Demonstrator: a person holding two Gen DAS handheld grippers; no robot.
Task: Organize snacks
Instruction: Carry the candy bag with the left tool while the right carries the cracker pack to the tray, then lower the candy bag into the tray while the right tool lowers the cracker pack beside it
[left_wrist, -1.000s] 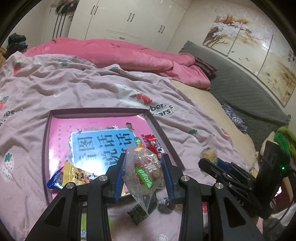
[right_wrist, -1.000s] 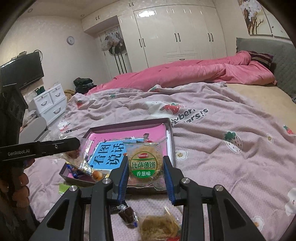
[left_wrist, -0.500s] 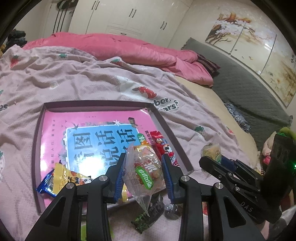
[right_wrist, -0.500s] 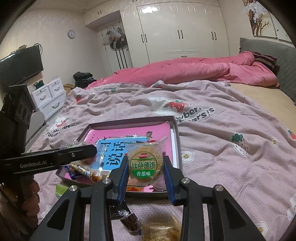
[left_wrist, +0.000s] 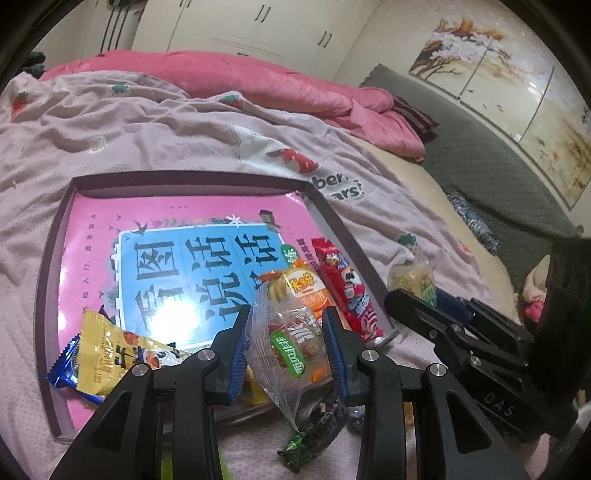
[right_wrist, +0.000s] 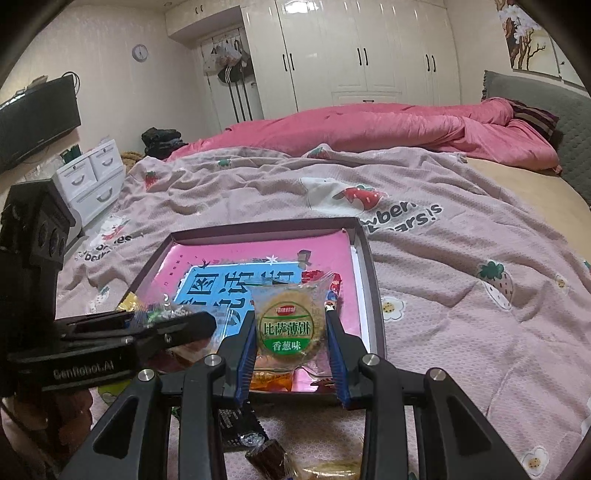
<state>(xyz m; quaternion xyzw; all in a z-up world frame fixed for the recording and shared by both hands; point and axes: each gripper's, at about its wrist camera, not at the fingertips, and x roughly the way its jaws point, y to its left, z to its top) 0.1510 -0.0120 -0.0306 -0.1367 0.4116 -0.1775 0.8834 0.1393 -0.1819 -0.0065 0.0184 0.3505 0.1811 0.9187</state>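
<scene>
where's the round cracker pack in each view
Left wrist: the cracker pack sits right of centre, past the tray's right rim, just beyond the tip of the right gripper.
Right wrist: the cracker pack is at lower centre, clamped in the right gripper, above the tray's near edge.
Shared landmark: the purple tray lined with the pink and blue book.

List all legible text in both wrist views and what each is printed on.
"比萨薄饼" and "香葱味": round biscuit pack in the right gripper.
"GenRobot.AI": side of the left gripper.
"DAS": right gripper body.
"看图说话", upside down: book in the box.
"...ber... ...ars!s": blanket, partly folded away.
Clear snack bag in the left gripper, yellow packet, red packet: print unreadable.
</scene>
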